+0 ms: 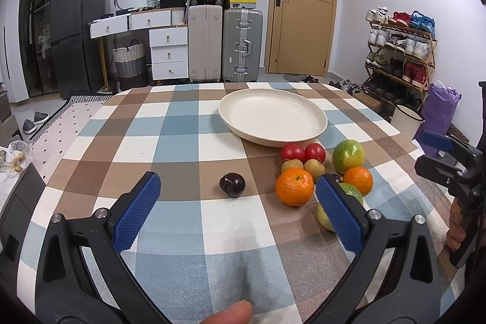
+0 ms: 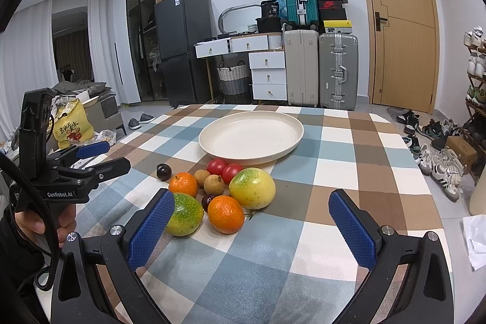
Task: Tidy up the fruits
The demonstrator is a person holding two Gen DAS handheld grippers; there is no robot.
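Observation:
A cream plate (image 1: 316,129) (image 2: 291,141) stands empty on the checked tablecloth. In front of it lies a cluster of fruit: two red tomatoes (image 1: 293,152) (image 2: 217,166), two brown longans (image 1: 314,167) (image 2: 214,184), two oranges (image 1: 294,186) (image 2: 226,214), two green-yellow fruits (image 1: 348,156) (image 2: 252,188). A dark purple fruit (image 1: 232,185) (image 2: 164,172) lies apart to the left; another (image 2: 208,201) sits inside the cluster. My left gripper (image 1: 240,187) is open and empty, the lone purple fruit just ahead between its fingers. My right gripper (image 2: 252,202) is open and empty, low before the cluster.
The table's far edge lies behind the plate. Suitcases (image 1: 224,44), white drawers (image 1: 168,50) and a door (image 1: 303,2) stand beyond. A shoe rack (image 1: 401,50) and white bucket (image 1: 405,117) are at the right. The left gripper shows in the right wrist view (image 2: 91,160).

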